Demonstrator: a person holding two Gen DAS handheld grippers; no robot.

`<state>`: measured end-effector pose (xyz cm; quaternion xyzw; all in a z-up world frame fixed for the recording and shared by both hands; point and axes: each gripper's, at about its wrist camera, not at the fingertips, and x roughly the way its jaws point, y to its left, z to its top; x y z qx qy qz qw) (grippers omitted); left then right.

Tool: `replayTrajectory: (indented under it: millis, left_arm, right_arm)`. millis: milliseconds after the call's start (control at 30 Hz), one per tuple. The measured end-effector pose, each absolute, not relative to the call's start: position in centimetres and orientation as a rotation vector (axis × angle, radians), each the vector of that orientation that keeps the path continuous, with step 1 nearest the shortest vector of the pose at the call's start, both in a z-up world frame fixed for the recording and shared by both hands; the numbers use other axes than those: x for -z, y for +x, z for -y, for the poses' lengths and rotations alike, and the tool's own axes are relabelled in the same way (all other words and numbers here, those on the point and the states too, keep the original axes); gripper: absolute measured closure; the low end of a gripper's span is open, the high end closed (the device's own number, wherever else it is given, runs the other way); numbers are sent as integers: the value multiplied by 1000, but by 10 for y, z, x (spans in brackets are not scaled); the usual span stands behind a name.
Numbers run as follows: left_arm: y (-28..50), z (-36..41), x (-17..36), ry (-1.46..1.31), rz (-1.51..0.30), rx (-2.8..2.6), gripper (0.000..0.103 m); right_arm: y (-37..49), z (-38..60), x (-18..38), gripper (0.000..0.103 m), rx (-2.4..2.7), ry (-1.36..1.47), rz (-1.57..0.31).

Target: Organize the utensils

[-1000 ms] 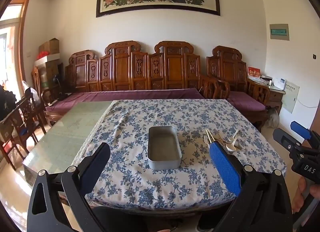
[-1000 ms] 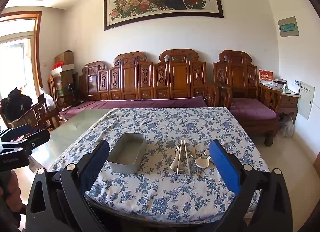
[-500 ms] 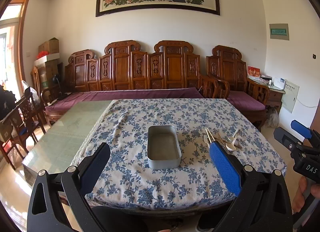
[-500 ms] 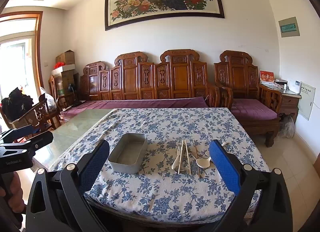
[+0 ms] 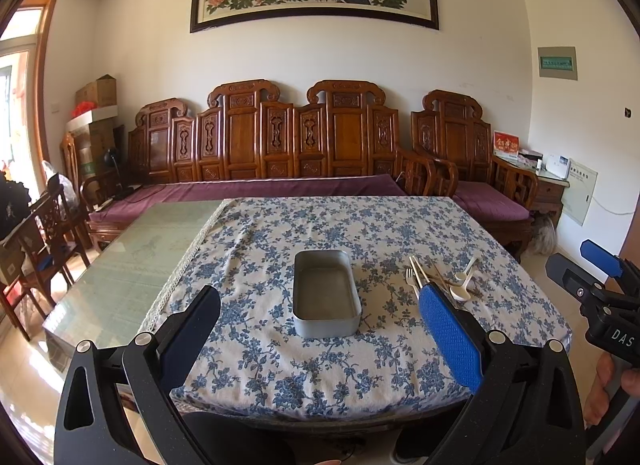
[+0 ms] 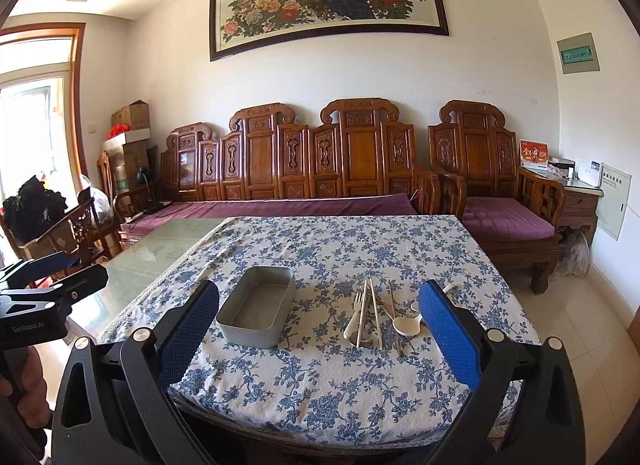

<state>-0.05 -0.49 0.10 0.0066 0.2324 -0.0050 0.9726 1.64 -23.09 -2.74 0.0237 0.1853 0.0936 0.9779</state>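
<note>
An empty grey metal tin (image 5: 326, 293) sits on the floral tablecloth; it also shows in the right wrist view (image 6: 258, 312). To its right lies a pile of utensils (image 6: 378, 315): pale chopsticks (image 6: 368, 313), a white fork, white spoons (image 6: 406, 325) and dark chopsticks. The pile shows in the left wrist view (image 5: 440, 279) partly behind a fingertip. My left gripper (image 5: 320, 333) is open and empty, short of the table's near edge. My right gripper (image 6: 318, 329) is open and empty, also short of the near edge.
The blue floral cloth (image 5: 360, 233) covers the right part of a glass-topped table (image 5: 132, 265). A carved wooden sofa (image 5: 280, 153) with purple cushions stands behind it. Wooden chairs (image 5: 44, 233) stand at the left. An armchair and side cabinet (image 6: 576, 205) stand at the right.
Both grippers have drifted slightly; the right wrist view has edged a little forward and right. Nothing on the table has moved.
</note>
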Motion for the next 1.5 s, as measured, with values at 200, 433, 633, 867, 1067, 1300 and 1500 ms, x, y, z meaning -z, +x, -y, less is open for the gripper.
replayTrajectory:
  millis: [200, 433, 633, 867, 1067, 1300, 1500]
  left_arm:
    - [-3, 5, 0, 10, -470, 19, 7]
    - [-4, 6, -2, 12, -467, 23, 7]
    - [-4, 7, -4, 14, -466, 25, 7]
    - [-4, 7, -6, 14, -465, 26, 7]
    - [-5, 7, -9, 16, -462, 28, 7]
    - [-5, 7, -11, 18, -462, 29, 7]
    - [-4, 8, -12, 20, -465, 34, 7]
  right_arm:
    - [17, 231, 26, 3, -189, 49, -372]
    - [14, 230, 24, 3, -194, 49, -370]
    - [12, 232, 19, 3, -199, 51, -367]
    - [12, 232, 18, 3, -200, 53, -367]
    - [12, 234, 17, 3, -202, 54, -365]
    - [12, 234, 16, 3, -203, 55, -364]
    - [12, 234, 15, 3, -204, 55, -365]
